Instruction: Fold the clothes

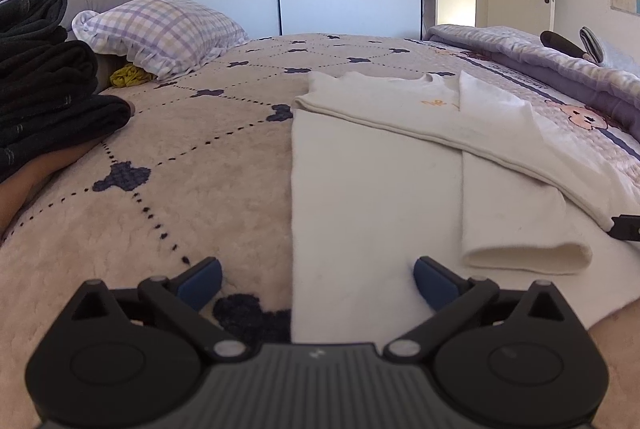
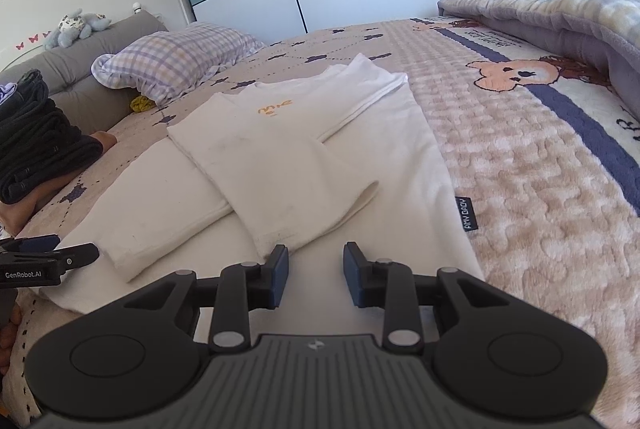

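A white long-sleeved top (image 1: 380, 189) lies flat on the bed cover (image 1: 180, 157), both sleeves folded across its body and small orange lettering near the collar. My left gripper (image 1: 316, 279) hangs wide open just above the top's left edge, with nothing pressed between its blue pads. In the right wrist view the same top (image 2: 280, 157) stretches away, one sleeve cuff (image 2: 280, 241) lying just ahead of my right gripper (image 2: 316, 275). Its pads stand a little apart over the hem and grip nothing. The left gripper (image 2: 52, 253) shows at the far left, beside the other cuff.
A stack of folded dark clothes (image 1: 40, 89) sits at the left, with a person's bare limb (image 1: 28, 185) beside it. A checked pillow (image 1: 160, 33) lies at the back left, and a bunched purple-grey quilt (image 1: 560, 69) runs along the right. A wardrobe stands beyond the bed.
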A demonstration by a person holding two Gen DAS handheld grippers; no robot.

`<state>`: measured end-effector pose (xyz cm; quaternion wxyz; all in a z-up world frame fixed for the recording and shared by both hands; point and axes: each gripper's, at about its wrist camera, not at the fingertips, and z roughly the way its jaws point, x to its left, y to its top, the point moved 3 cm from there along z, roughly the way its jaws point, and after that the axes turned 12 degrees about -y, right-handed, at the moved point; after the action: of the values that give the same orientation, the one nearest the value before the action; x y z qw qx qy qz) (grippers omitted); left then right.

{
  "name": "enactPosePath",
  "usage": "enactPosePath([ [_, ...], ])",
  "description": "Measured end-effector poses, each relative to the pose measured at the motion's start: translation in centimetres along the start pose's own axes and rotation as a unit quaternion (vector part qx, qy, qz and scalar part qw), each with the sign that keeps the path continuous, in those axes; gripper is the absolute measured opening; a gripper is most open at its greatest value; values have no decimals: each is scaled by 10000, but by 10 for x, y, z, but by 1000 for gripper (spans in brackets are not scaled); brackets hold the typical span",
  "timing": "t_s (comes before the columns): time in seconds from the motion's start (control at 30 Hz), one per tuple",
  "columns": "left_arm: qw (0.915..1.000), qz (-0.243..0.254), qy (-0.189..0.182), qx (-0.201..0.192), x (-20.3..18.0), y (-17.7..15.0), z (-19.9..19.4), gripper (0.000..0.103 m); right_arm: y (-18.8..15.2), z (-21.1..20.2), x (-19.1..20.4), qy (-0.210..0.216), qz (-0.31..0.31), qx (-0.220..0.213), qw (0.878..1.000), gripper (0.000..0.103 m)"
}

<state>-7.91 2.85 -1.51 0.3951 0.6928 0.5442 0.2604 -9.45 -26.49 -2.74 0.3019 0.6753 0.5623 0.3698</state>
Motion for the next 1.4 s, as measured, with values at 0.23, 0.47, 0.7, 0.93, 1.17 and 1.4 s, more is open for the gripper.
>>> enactPosePath([
  [0.23,10000,63,46,4,-1,0,1,103,0,0,0,-3,15,-21,10000,33],
  [0.47,10000,-4,-22,2,2,-1,3,103,0,1,1,-51,-12,-45,10000,33],
  [0.7,10000,-14,-30,-36,1,-1,2,103,1,2,5,-156,-124,-73,9998,33],
  [0.93,10000,21,7,-79,0,-1,0,103,2,4,7,-236,-208,-91,9995,33],
  [1.17,9999,69,90,-106,-2,-2,-5,103,1,2,12,-400,-416,-157,9982,33],
  [1.4,9986,-216,-488,65,21,-11,-34,101,-6,-16,0,-263,-572,-192,9978,33],
])
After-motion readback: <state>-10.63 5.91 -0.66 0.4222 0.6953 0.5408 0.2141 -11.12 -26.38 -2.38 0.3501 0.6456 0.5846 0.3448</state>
